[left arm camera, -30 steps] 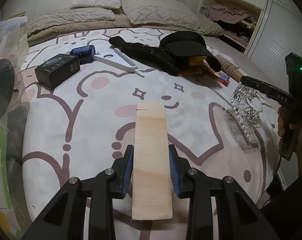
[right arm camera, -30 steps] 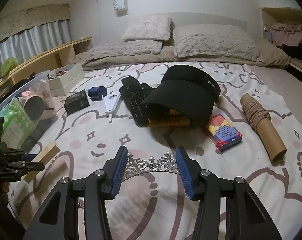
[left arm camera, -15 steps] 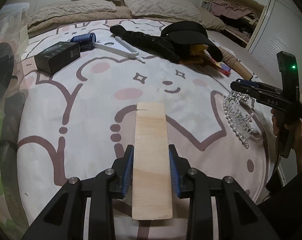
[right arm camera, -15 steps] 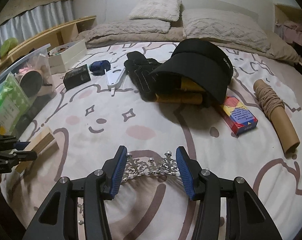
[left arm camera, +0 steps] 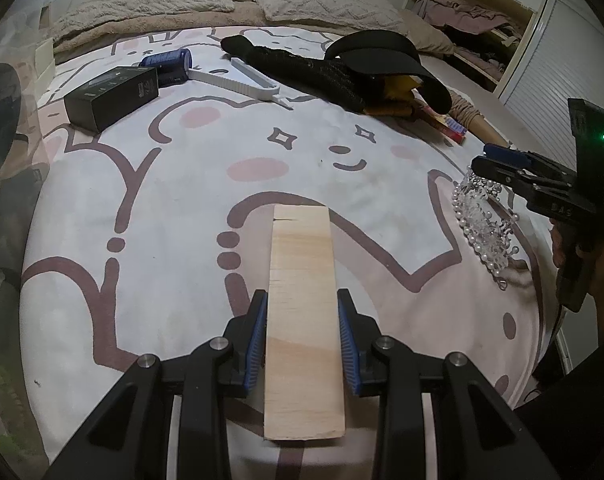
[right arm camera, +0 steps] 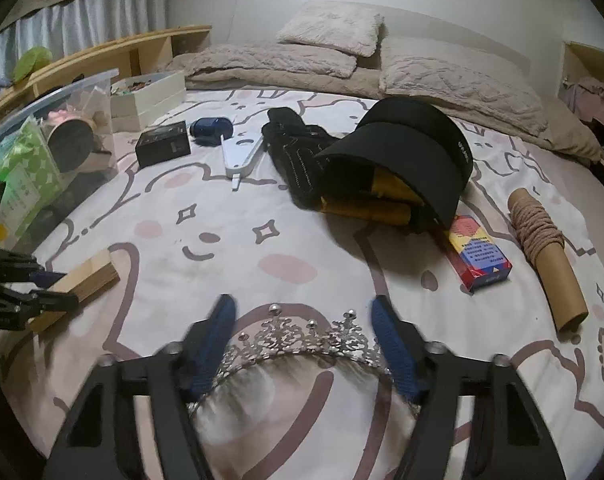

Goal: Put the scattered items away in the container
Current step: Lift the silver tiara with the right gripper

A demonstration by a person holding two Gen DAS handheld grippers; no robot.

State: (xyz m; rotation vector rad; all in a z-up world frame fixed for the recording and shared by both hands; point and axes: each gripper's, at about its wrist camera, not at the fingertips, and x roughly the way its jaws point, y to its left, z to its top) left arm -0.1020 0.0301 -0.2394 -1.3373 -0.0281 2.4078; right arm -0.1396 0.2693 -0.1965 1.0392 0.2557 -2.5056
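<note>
right wrist: fingers (right arm camera: 303,344) just spreading astride tiara (right arm camera: 302,338) near bed edge; left fingers (left arm camera: 302,338) pinching plank (left arm camera: 302,300).

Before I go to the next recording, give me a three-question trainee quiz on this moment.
1. True or false: the left tongs grip the wooden block by its two long sides.
2. What lies between the fingers of the right tongs? A) tiara B) visor C) cardboard tube
3. Name the item that the visor partly covers on its right side in the right wrist view.

Key
1. True; the blue pads press both long sides.
2. A; the tiara lies on the bedspread between the fingers. The jaws have just been opening and the pads stand off it.
3. The colourful box.
</note>
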